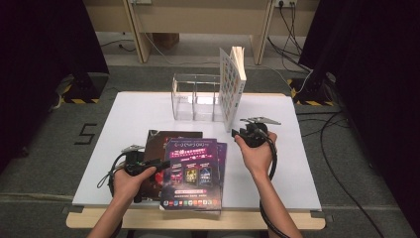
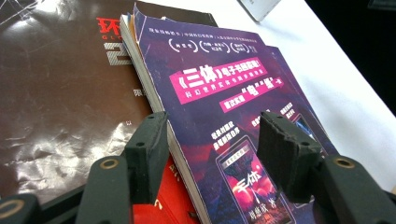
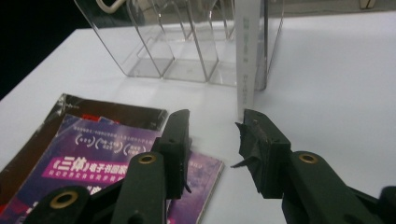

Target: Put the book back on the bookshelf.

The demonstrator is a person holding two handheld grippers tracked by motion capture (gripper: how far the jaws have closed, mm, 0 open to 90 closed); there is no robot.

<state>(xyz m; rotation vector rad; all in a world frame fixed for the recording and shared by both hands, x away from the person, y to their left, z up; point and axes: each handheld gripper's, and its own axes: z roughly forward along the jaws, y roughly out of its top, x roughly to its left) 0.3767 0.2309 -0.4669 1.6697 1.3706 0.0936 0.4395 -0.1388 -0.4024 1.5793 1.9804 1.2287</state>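
A purple paperback (image 1: 193,168) tops a stack at the table's front, lying over a dark glossy magazine (image 1: 158,141) and another purple cover. My left gripper (image 1: 157,164) sits at the stack's left edge. In the left gripper view its jaws (image 2: 217,154) stand open astride the purple paperback (image 2: 219,84); one is over the cover, the other beside the spine above the magazine (image 2: 60,93). My right gripper (image 1: 236,132) is open and holds nothing (image 3: 215,149), low over the table. It faces a white book (image 3: 246,60) standing in a clear acrylic file holder (image 3: 177,46).
The file holder (image 1: 193,99) stands at the back centre of the white tabletop (image 1: 297,168), with the white book (image 1: 233,84) upright in its rightmost slot. A red cover (image 2: 159,205) peeks from under the paperback. Cables (image 1: 341,163) trail over the floor on the right.
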